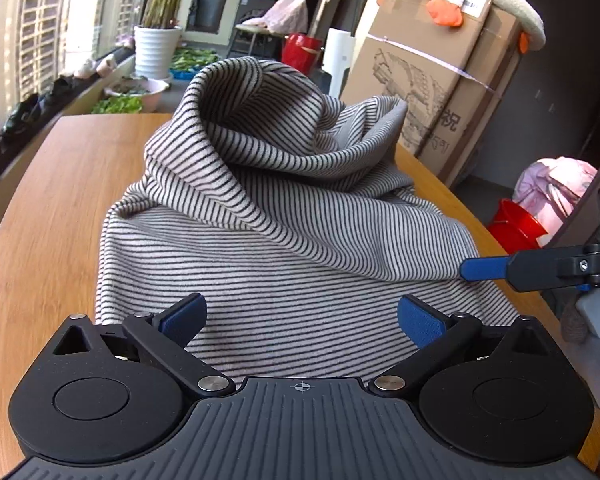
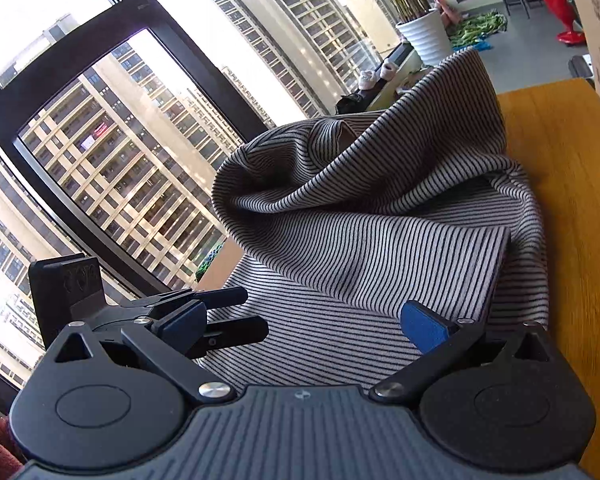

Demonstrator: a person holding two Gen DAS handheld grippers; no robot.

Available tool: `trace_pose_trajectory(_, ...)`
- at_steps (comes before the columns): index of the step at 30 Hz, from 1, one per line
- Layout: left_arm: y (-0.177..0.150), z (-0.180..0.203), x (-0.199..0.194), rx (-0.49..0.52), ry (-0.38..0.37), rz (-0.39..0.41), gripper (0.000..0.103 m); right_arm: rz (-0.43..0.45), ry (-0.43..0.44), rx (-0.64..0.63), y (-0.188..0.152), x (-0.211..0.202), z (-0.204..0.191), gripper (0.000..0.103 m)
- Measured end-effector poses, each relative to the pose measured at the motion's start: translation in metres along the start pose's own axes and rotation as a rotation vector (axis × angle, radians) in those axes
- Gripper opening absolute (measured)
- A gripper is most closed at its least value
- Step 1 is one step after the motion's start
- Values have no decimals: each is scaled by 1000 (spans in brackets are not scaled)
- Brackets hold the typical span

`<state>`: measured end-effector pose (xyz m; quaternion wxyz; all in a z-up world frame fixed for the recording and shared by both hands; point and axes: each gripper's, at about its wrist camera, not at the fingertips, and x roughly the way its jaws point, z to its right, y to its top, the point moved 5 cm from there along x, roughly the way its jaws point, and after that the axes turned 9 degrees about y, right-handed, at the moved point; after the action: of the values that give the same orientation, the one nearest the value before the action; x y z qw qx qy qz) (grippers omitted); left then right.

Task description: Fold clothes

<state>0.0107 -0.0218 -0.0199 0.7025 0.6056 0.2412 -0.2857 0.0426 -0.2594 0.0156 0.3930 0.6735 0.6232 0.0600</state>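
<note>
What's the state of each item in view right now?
Striped garment: on the table, partly folded, top bunched up in a raised heap.
Left hand-held gripper: open, over the garment's near edge, gripping nothing.
Right hand-held gripper: open, over the garment's edge, gripping nothing.
Wooden table: holds the garment.

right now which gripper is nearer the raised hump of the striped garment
Hard to say: both look about level. The left gripper hangs open over the flat near part, facing the hump of the striped garment. The right gripper, also open, sits at the garment's right edge.
</note>
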Motion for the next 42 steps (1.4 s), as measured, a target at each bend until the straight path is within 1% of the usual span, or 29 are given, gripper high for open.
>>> trace_pose_trajectory(1, 0, 0, 3, 4, 13, 5, 103, 1, -25, 7, -2, 0, 5, 103)
trace_pose_trajectory(2, 2, 0, 6, 11, 25, 14, 103, 7, -68, 0, -2, 1, 10, 103)
trace_pose_trajectory(3, 2, 2, 8, 16, 39, 16, 103, 9, -86, 1, -3, 6, 14, 103)
trace_pose_trajectory(6, -3, 9, 6, 47, 76, 21, 103, 37, -103, 42, -2, 14, 17, 103)
trace_pose_trajectory(9, -16, 15, -4, 88, 86, 25, 103, 3, -128, 34, -7, 14, 12, 103)
trace_pose_trajectory(11, -25, 18, -12, 112, 87, 26, 103, -9, -125, 35, -15, 8, 8, 103)
trace_pose_trajectory(14, -39, 27, -27, 129, 78, 19, 103, -8, -98, 44, -37, -9, 1, 103)
trace_pose_trajectory(17, -54, 34, -46, 121, 44, -2, 103, -1, -75, 62, -60, -29, -7, 103)
trace_pose_trajectory(19, -63, 39, -57, 122, 15, -18, 103, -13, -70, 67, -75, -43, -15, 103)
trace_pose_trajectory(21, -72, 45, -68, 122, -15, -34, 103, -30, -77, 36, -93, -54, -25, 103)
trace_pose_trajectory(24, -86, 53, -85, 122, -59, -59, 103, -64, -102, -30, -108, -63, -40, 103)
trace_pose_trajectory(26, -92, 57, -93, 119, -84, -77, 103, -75, -133, -56, -106, -65, -44, 103)
trace_pose_trajectory(28, -90, 56, -94, 103, -91, -95, 103, -36, -196, -123, -92, -69, -44, 103)
trace_pose_trajectory(29, -89, 54, -95, 95, -91, -97, 103, -13, -230, -159, -84, -71, -44, 103)
trace_pose_trajectory(30, -88, 53, -95, 85, -87, -96, 103, -13, -259, -188, -81, -69, -43, 103)
trace_pose_trajectory(32, -86, 49, -95, 71, -72, -82, 103, -32, -313, -241, -80, -61, -40, 103)
trace_pose_trajectory(34, -81, 48, -94, 77, -37, -44, 103, -50, -367, -294, -78, -53, -36, 103)
trace_pose_trajectory(36, -76, 49, -90, 91, -28, -22, 103, -69, -422, -347, -76, -46, -33, 103)
trace_pose_trajectory(37, -74, 50, -87, 94, -32, -20, 103, -90, -431, -353, -80, -40, -28, 103)
trace_pose_trajectory(39, -71, 47, -77, 82, -46, -43, 103, -129, -448, -367, -86, -26, -18, 103)
trace_pose_trajectory(40, -70, 45, -73, 80, -45, -47, 103, -128, -468, -396, -86, -19, -15, 103)
trace_pose_trajectory(42, -68, 42, -66, 83, -39, -41, 103, -125, -482, -416, -82, -13, -14, 103)
